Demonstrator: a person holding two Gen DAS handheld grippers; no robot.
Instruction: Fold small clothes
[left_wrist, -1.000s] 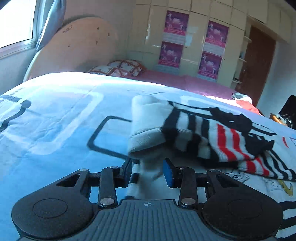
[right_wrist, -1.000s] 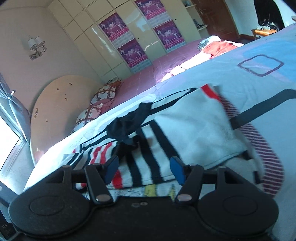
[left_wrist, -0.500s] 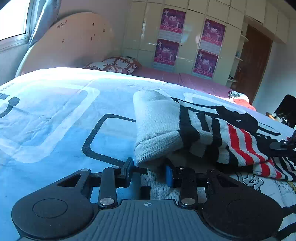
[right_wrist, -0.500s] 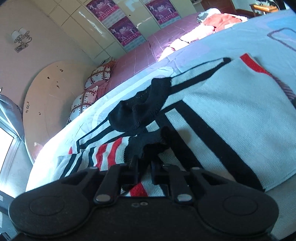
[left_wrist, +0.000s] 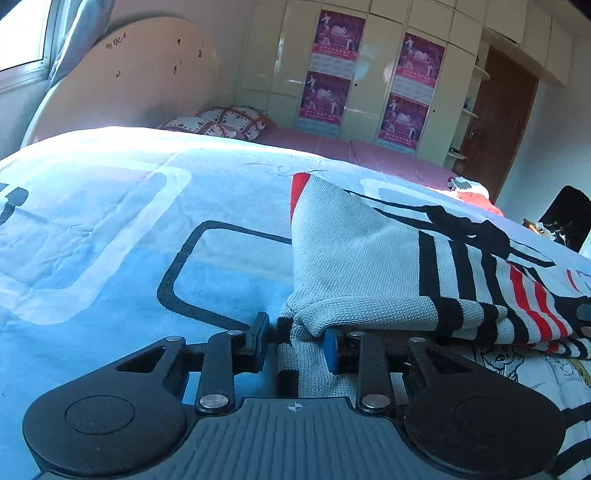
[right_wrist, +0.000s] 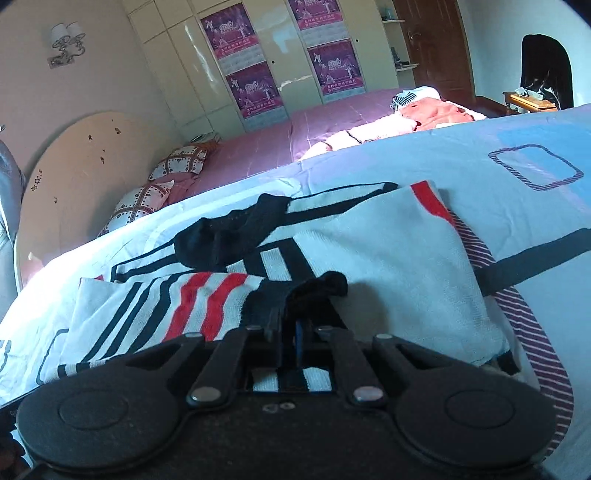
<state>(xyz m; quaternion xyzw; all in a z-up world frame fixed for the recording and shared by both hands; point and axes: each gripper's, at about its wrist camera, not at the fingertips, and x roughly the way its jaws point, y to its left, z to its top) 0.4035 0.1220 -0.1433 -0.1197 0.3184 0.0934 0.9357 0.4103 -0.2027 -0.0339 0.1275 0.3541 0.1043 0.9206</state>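
Left gripper (left_wrist: 295, 341), we see, has just been narrowing on the knit sweater (left_wrist: 362, 266)'s folded white hem; right gripper (right_wrist: 290, 334) is clamped on its black edge. It lies mid-bedspread (left_wrist: 110, 229), long axis across. Only our right view shows the wall lamp (right_wrist: 66, 40).

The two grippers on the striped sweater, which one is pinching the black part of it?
The right gripper: its jaws are shut on a black fold of the striped sweater. The left gripper has the grey ribbed edge between its jaws instead.
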